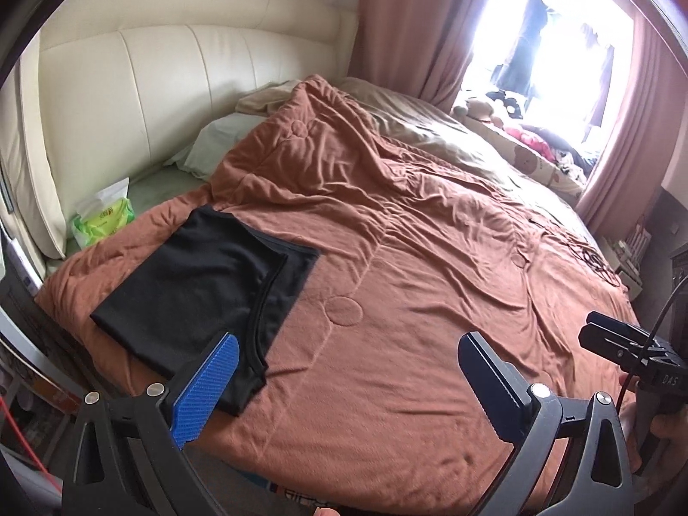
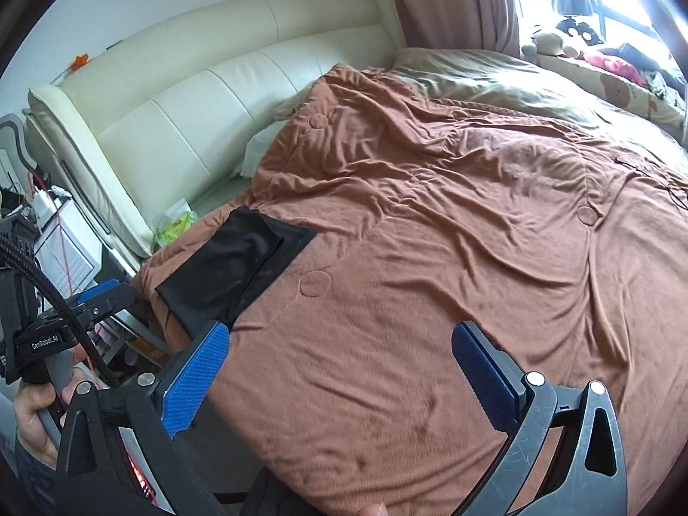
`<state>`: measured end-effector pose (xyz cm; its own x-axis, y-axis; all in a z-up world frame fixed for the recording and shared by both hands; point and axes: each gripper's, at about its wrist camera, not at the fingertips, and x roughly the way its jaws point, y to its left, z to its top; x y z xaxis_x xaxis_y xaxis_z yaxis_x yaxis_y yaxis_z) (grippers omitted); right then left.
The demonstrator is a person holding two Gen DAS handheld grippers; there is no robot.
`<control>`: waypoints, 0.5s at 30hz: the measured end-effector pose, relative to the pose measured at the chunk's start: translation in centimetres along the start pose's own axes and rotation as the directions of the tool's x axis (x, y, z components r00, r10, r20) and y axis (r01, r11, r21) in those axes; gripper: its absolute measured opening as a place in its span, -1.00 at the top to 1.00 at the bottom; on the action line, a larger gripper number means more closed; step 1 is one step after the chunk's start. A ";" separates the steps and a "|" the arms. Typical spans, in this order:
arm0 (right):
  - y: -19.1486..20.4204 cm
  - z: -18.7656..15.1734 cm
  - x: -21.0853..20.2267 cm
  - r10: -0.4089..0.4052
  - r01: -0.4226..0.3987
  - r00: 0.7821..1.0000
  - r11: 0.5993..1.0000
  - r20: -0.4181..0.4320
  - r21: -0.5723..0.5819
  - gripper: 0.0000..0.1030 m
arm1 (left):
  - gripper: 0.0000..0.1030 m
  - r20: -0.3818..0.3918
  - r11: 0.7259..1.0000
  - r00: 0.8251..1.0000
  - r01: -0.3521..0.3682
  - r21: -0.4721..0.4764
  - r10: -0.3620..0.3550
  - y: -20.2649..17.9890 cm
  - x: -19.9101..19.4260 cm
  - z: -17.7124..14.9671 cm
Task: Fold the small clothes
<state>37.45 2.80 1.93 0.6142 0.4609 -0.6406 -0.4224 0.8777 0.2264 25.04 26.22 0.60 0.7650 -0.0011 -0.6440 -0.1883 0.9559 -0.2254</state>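
A black garment (image 1: pixel 206 296) lies folded into a flat rectangle on the brown quilt (image 1: pixel 408 279), near the bed's left corner. It also shows in the right wrist view (image 2: pixel 236 266). My left gripper (image 1: pixel 348 357) is open and empty, held above the quilt, its left fingertip over the garment's near edge. My right gripper (image 2: pixel 339 344) is open and empty above bare quilt (image 2: pixel 430 258), to the right of the garment. The right gripper also shows at the right edge of the left wrist view (image 1: pixel 602 335).
A cream padded headboard (image 1: pixel 172 86) stands behind. A green tissue pack (image 1: pixel 103 219) lies beside the pillow (image 1: pixel 223 137). Pink curtains (image 1: pixel 413 21) frame a bright window with plush toys (image 1: pixel 486 107). A bedside unit with cables (image 2: pixel 56 232) stands left of the bed.
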 end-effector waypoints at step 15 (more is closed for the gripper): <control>-2.0 -10.5 -10.8 -0.104 0.102 0.991 0.995 0.085 0.023 -1.00 | -0.99 0.053 0.996 0.994 0.089 0.034 -0.090 -3.6 -8.4 -6.2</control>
<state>24.68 -5.37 0.74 0.7093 0.3770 -0.5956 -0.3422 0.9229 0.1766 15.48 20.97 2.35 0.8105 -0.0718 -0.5813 -0.0990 0.9614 -0.2568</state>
